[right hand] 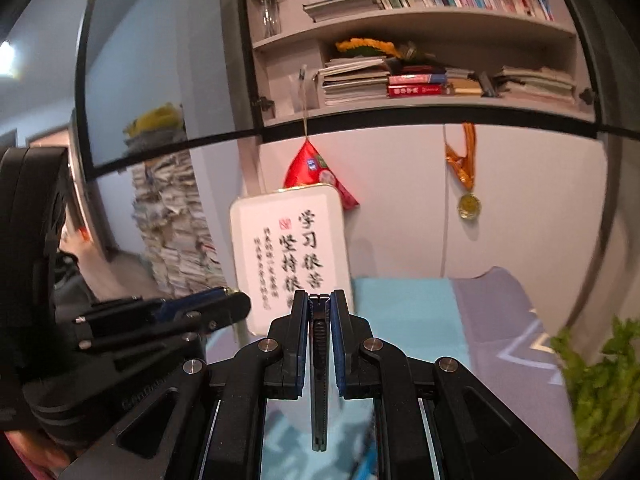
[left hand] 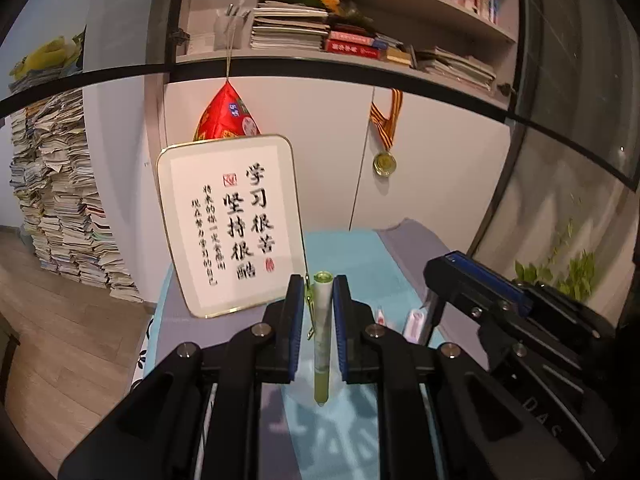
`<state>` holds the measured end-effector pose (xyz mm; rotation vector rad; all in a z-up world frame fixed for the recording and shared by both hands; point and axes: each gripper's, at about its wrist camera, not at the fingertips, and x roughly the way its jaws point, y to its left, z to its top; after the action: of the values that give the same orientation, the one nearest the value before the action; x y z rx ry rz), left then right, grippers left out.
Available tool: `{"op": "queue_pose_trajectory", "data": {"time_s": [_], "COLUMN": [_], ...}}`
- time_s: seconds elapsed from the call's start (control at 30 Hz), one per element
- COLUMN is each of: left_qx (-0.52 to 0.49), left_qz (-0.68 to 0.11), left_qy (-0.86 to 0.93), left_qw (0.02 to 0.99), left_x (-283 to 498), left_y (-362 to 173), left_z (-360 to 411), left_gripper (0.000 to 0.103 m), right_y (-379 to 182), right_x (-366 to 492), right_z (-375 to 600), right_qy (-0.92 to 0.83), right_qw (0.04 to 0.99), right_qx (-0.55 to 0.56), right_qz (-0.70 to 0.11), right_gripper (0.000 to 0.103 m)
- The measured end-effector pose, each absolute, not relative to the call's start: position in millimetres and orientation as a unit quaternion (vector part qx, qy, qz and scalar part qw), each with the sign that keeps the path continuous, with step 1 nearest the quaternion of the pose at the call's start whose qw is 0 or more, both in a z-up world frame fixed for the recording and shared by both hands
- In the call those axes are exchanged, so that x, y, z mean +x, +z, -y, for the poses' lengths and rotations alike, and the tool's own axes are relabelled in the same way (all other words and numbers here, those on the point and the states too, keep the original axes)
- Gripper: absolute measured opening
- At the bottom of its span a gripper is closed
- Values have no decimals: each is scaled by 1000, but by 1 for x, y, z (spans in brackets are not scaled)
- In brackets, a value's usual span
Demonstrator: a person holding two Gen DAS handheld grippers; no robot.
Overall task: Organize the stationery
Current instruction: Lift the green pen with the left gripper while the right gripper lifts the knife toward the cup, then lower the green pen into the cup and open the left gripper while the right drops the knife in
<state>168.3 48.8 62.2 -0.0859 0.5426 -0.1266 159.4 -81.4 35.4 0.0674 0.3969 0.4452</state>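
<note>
My left gripper [left hand: 319, 285] is shut on a pale green pen [left hand: 322, 332] with a clip, held lengthwise between the blue pads above the teal desk mat [left hand: 360, 264]. My right gripper [right hand: 319, 300] is shut on a dark utility knife [right hand: 319, 360], held lengthwise above the same mat [right hand: 400, 304]. The right gripper shows at the right of the left wrist view [left hand: 480, 280]; the left gripper shows at the left of the right wrist view [right hand: 216, 304]. Two small white and pink items [left hand: 412, 322] lie on the mat beside the right gripper.
A white framed calligraphy plaque [left hand: 228, 224] leans against the wall at the back of the desk. A red pouch [left hand: 226, 116] and a medal [left hand: 384, 164] hang above. Bookshelves [right hand: 400, 40] are overhead. A green plant [right hand: 600, 392] is at right, a paper stack [left hand: 64, 200] at left.
</note>
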Motion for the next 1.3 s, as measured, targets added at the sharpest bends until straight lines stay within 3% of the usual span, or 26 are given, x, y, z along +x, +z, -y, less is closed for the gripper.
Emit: {"op": "queue_pose_trajectory", "data": {"time_s": [0.43, 1.17, 1.27, 1.3], "left_qx": [-62, -80, -75, -73], "left_qz": [-259, -340, -336, -334], "left_qy": [-70, -82, -82, -82], "left_qw": [961, 934, 935, 936], "left_x": [197, 193, 183, 180], "left_y": [52, -2, -3, -3], "left_z": [-67, -74, -74, -75], "left_gripper": [13, 14, 28, 38], "right_y": [33, 27, 26, 25], "right_x": [186, 194, 192, 193], "right_z": [59, 68, 66, 66], "right_qy": [213, 202, 204, 205], "right_qw": [958, 957, 957, 957], "right_qx": [36, 50, 49, 49], "right_qz": [-188, -202, -201, -201], "right_gripper": [12, 12, 12, 12]}}
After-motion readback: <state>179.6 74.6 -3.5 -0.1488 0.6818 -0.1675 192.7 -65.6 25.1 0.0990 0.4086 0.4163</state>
